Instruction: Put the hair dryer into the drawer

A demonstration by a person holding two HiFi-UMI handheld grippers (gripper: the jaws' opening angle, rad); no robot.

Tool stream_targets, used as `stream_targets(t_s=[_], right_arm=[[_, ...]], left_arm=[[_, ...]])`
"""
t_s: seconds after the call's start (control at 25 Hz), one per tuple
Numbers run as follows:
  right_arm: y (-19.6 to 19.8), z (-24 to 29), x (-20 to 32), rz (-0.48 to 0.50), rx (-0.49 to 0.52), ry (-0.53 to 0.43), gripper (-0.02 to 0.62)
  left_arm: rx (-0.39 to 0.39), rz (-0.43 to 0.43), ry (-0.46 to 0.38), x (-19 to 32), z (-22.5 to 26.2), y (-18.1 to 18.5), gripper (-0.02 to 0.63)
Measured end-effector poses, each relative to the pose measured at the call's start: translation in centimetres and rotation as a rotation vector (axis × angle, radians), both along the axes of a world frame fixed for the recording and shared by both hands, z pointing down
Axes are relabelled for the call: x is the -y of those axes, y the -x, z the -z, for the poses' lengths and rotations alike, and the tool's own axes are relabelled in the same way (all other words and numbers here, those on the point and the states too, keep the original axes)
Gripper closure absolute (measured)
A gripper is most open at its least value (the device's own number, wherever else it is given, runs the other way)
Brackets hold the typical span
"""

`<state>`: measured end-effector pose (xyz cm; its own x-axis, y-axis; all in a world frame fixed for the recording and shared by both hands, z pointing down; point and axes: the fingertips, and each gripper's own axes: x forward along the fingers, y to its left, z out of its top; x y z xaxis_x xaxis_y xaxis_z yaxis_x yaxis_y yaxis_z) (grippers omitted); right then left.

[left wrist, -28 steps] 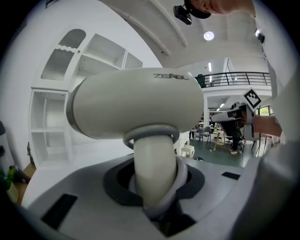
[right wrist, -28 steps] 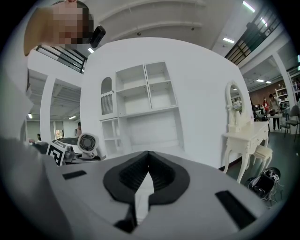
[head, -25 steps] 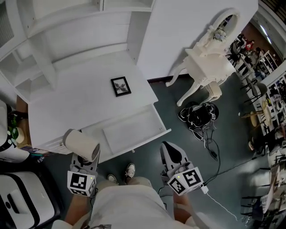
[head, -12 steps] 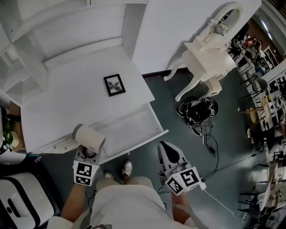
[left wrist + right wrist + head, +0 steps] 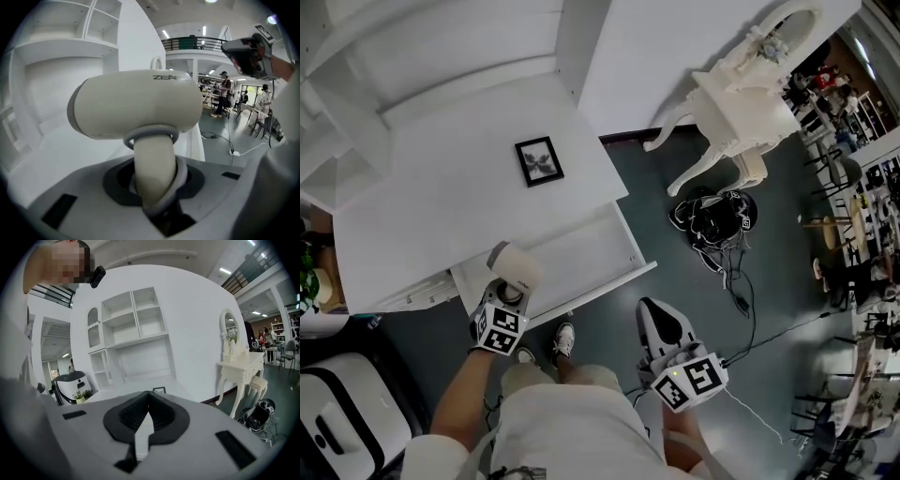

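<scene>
A cream hair dryer (image 5: 515,268) stands with its barrel up, and my left gripper (image 5: 508,292) is shut on its handle. It hangs over the left front part of the open white drawer (image 5: 584,255). In the left gripper view the hair dryer (image 5: 136,105) fills the middle, its handle wedged between the grey jaws of my left gripper (image 5: 154,185). My right gripper (image 5: 659,315) is lower right, over the floor in front of the drawer, shut with nothing in it. In its own view the right gripper (image 5: 147,401) has its dark pads meeting at the tips.
The drawer juts from a white desk (image 5: 441,206) bearing a small black picture frame (image 5: 538,160). Shelves rise behind. A white dressing table (image 5: 741,108), a black bag (image 5: 712,225) and cables lie at right. A white appliance (image 5: 333,427) sits lower left.
My left gripper has carried the hair dryer right and down, from beside the desk's front corner to over the drawer's left part. The right gripper has barely shifted.
</scene>
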<state>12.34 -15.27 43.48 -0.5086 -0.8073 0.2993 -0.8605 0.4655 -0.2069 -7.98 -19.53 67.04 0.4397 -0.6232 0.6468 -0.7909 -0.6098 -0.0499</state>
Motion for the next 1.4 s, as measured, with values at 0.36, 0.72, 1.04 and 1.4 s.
stream_targets(t_s=[0.36,0.72,1.04,1.4], right_arm=[[0.9,-1.6,0.1,0.007,-0.008,0.041,0.586],[2.1,-2.2,0.8,0.035,-0.021,0.064,0.586],[2.4,-2.9,0.9,0.035,-0.027,0.084,0.586],[2.1,-3.0,0.8,0.026,-0.034,0.091,0.586]], left_arm=[[0.098,-0.101,0.142,1.0,-6.7,-2.3,0.48],[0.27,-0.279,0.239,0.8,-12.6,-4.2,0.479],[0.351,-0.372,0.294,1.4,-14.9,-4.6,0.479],[0.405,-0.415,0.346,1.8,-16.4,-5.3,0.479]])
